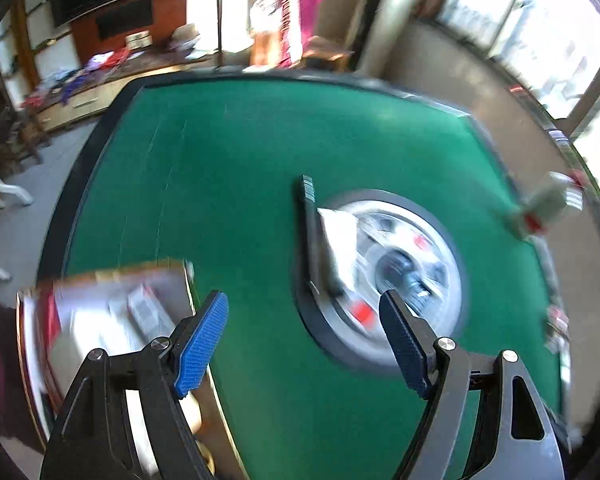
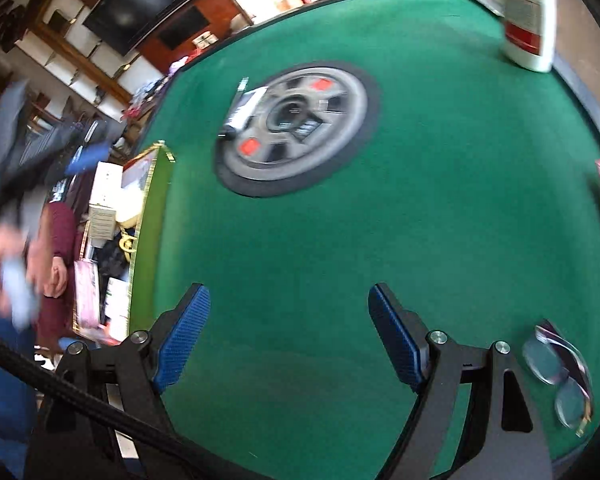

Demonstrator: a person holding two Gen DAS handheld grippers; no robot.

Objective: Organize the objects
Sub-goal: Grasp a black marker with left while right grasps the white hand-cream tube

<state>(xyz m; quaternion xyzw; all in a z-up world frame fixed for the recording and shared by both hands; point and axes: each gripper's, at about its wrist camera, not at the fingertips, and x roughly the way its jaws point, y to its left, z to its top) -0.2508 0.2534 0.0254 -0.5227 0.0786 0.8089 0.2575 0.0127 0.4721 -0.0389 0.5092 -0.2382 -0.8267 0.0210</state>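
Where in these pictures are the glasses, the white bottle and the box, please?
glasses (image 2: 558, 376): right wrist view, on the near lens.
white bottle (image 2: 528, 16): right wrist view, on its label side, above the red band.
box (image 1: 112, 312): left wrist view, on the blurred contents inside it.

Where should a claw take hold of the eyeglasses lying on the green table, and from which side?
Grip the bridge of the eyeglasses from above. They seem to lie flat on the green table, and the narrow bridge between the lenses would fit the open right claw.
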